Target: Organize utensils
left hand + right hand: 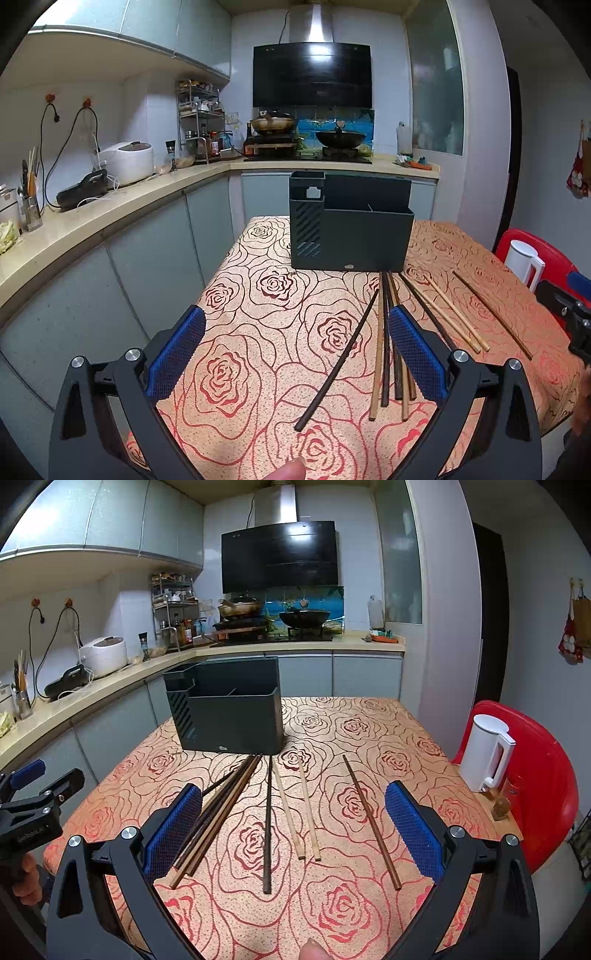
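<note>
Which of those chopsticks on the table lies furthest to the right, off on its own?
The single reddish-brown chopstick, lying alone right of the pale pair, nearest the white kettle; the others lie bunched further left.

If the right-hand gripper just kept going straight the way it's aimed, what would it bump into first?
Probably the loose chopsticks lying on the table between its open jaws. The dark utensil holder stands left of centre, so it may pass to the right of it; depth is hard to judge.

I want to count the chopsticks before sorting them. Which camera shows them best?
The right wrist view: the chopsticks lie fanned on the tablecloth between the open fingers, nearly all visible end to end. In the left wrist view, the chopsticks bunch together, and the left gripper's right finger covers part of several.
</note>
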### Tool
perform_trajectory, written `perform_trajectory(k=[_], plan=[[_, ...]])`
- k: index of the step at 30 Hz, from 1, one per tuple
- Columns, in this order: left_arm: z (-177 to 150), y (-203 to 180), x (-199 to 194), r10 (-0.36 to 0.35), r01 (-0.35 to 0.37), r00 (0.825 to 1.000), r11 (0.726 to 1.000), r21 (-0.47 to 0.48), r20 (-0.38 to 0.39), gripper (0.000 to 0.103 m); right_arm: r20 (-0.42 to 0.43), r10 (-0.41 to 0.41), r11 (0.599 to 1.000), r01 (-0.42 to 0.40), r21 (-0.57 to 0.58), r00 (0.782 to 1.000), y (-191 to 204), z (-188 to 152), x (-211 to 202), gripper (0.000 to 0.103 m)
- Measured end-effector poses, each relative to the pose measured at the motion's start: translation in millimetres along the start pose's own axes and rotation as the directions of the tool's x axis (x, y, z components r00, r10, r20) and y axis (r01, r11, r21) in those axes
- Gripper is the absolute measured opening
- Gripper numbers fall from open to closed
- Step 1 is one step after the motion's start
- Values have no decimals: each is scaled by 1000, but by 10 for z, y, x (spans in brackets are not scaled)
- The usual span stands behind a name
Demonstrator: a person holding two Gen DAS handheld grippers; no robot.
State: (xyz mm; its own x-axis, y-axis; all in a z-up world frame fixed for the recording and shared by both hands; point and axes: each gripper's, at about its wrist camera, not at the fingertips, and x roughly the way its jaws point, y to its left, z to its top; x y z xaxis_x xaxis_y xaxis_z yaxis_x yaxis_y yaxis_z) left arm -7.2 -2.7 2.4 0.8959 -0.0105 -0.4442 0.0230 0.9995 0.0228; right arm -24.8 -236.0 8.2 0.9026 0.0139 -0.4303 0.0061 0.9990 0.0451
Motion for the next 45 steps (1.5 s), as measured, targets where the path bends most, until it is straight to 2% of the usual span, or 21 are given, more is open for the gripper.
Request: perform_trajectory(k=[9, 14, 18, 21, 23, 27, 28, 31, 34, 38, 42, 45], plan=[[-2, 273, 174, -19, 19, 999, 1000, -1, -50, 96, -19, -35, 999, 35, -13, 999, -154, -1, 117, 96], [-124, 256, 315, -88, 95, 990, 994, 60, -106, 96, -49, -21, 1000, 20, -4, 999, -241, -30, 239, 96], [-337, 177, 388, -163, 185, 972, 975, 120, -168, 96, -60, -3, 1000, 2, -9, 998, -282, -66, 275, 96], [-511, 126, 462, -169, 204, 965, 965, 163, -202, 95, -54, -7, 999, 5, -42, 999, -272, -97, 261, 96], [-571, 130, 508, -182, 220, 958, 962, 161, -224, 89, -58, -12, 998, 8, -57, 998, -285, -127, 268, 96], [-672, 144, 611, -213, 258, 937, 956, 138, -276, 69, -75, -27, 998, 23, -56, 997, -362, -175, 311, 96], [-695, 138, 633, -214, 262, 935, 955, 141, -284, 65, -78, -29, 998, 25, -54, 997, -375, -184, 316, 96], [-745, 123, 672, -218, 272, 927, 951, 148, -306, 47, -78, -36, 998, 33, -45, 996, -429, -198, 324, 96], [-796, 108, 703, -228, 290, 912, 946, 145, -340, 35, -76, -41, 999, 38, -39, 996, -475, -197, 319, 96], [-806, 112, 691, -238, 299, 909, 944, 140, -341, 33, -87, -43, 998, 40, -39, 995, -525, -206, 333, 89], [-809, 88, 677, -239, 301, 910, 943, 144, -339, 10, -111, -44, 998, 40, -37, 993, -581, -261, 353, 82], [-807, 83, 671, -238, 300, 909, 944, 140, -342, 8, -138, -48, 998, 42, -46, 989, -620, -347, 381, 75]])
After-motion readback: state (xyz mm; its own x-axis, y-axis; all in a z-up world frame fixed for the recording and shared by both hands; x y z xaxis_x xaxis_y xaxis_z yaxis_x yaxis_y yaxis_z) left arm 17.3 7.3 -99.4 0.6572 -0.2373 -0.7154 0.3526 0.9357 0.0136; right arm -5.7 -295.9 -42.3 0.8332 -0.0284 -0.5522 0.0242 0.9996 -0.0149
